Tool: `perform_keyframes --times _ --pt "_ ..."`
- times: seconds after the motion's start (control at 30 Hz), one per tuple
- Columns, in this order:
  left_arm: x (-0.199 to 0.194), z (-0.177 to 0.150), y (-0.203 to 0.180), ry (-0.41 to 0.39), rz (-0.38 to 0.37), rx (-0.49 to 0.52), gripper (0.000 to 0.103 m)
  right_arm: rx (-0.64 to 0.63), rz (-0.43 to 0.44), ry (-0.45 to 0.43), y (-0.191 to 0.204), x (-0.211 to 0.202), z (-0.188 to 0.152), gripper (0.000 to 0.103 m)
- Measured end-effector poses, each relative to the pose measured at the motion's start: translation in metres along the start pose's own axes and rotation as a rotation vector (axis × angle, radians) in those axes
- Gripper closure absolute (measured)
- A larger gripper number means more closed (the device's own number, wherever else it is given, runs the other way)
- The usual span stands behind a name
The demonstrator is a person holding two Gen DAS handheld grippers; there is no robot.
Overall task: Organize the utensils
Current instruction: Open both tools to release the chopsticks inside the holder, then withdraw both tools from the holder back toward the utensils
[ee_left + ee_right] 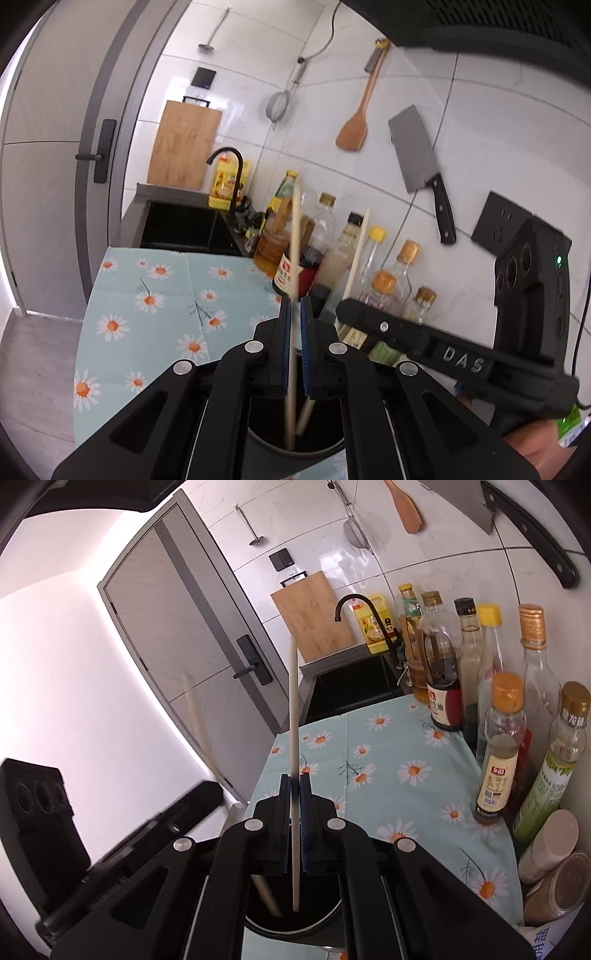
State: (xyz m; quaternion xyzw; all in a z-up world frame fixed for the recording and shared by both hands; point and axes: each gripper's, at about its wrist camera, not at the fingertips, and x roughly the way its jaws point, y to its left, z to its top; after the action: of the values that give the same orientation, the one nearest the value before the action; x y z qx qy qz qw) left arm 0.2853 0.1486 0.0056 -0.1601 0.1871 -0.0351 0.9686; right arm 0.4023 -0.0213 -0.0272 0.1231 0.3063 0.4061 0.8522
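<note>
With both tools clamped on chopsticks, left tool (295, 306) and right tool (294, 782) held tips inside the holder (295, 448) at lower centre; we judged release remained.

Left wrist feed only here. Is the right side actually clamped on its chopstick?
Observer: Yes. In the right wrist view the right gripper has its fingers shut on the right chopstick, which stands nearly upright.
Operator: Is my own stick straight?
Observer: No. From that side the left chopstick slants, its top leaning away to the left, its lower end inside the holder.
Operator: Anything to the right of the holder?
Observer: Two lidded jars at the cloth's right edge, apart from the holder.
</note>
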Motion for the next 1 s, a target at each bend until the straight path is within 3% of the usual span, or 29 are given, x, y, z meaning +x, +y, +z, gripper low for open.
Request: perform_keyframes --times 0.13,0.57,0.6,0.67,0.87,1.0 --pt "-0.003 -0.001 0.001 0.009 -0.002 -0.006 0.098 0.012 -0.003 -0.003 -0.002 -0.005 0.000 0.086" --pt "-0.030 0.000 -0.006 0.027 -0.001 -0.002 0.098 0.000 0.025 -0.005 0.012 -0.036 -0.002 0.084" --pt "-0.034 0.000 -0.007 0.030 0.003 -0.002 0.098 -0.002 0.033 0.001 0.013 -0.039 -0.003 0.084" --pt "-0.042 -0.001 -0.008 0.035 0.003 -0.014 0.085 -0.008 0.045 0.017 0.018 -0.046 -0.008 0.083" --pt "-0.072 -0.008 -0.014 0.049 0.004 0.007 0.084 -0.072 0.074 0.082 0.035 -0.068 -0.028 0.083" --pt "-0.089 -0.023 -0.013 0.103 0.014 0.018 0.084 -0.096 0.095 0.175 0.040 -0.076 -0.047 0.071"
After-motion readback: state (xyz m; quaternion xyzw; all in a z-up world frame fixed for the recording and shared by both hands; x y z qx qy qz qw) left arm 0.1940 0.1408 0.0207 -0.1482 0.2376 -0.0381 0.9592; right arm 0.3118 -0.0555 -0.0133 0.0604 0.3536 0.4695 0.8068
